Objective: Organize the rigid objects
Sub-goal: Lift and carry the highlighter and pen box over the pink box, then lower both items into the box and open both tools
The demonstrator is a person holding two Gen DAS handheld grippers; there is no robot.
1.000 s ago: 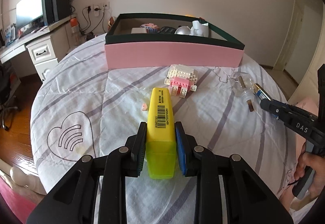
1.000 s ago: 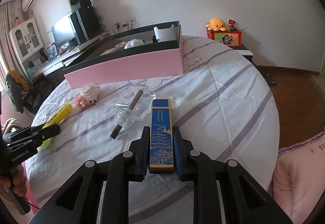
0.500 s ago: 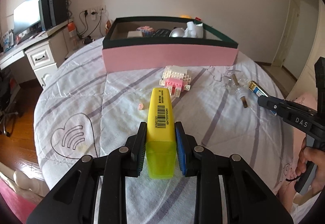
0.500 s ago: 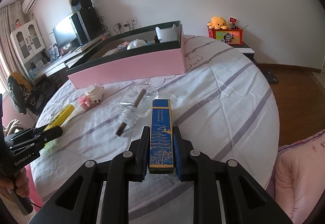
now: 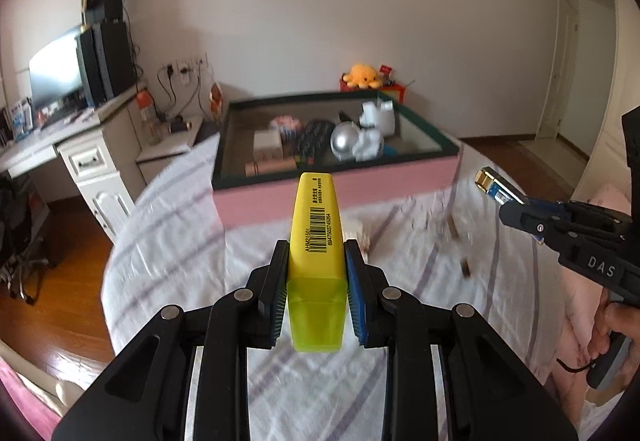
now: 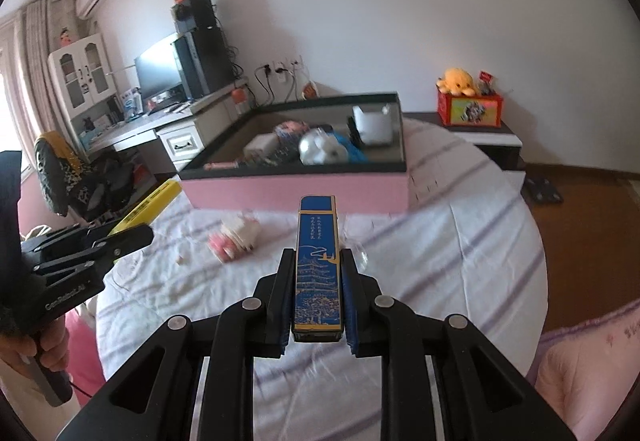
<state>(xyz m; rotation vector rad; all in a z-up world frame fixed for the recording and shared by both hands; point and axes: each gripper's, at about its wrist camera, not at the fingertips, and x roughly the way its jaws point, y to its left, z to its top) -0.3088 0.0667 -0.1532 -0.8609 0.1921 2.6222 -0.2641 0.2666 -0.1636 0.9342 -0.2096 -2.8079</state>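
My left gripper (image 5: pixel 316 277) is shut on a yellow highlighter (image 5: pixel 316 233) and holds it in the air, pointing at the pink box (image 5: pixel 332 197) with a dark green rim. My right gripper (image 6: pixel 318 281) is shut on a blue flat case with gold drawings (image 6: pixel 318 261), also raised above the bed. The right gripper with the blue case (image 5: pixel 496 189) shows at the right of the left wrist view. The left gripper with the highlighter (image 6: pixel 148 207) shows at the left of the right wrist view. The box (image 6: pixel 300 193) holds several items.
A pink and white brick toy (image 6: pixel 236 237) and a clear bulb with a brown stick (image 5: pixel 454 229) lie on the striped bedsheet (image 6: pixel 440 261) before the box. A desk with a monitor (image 5: pixel 56 81) stands left. A bedside table with a toy box (image 6: pixel 470 109) stands right.
Both grippers have risen well above the bed with their objects and moved toward the pink box, so the box's inside now shows from above.
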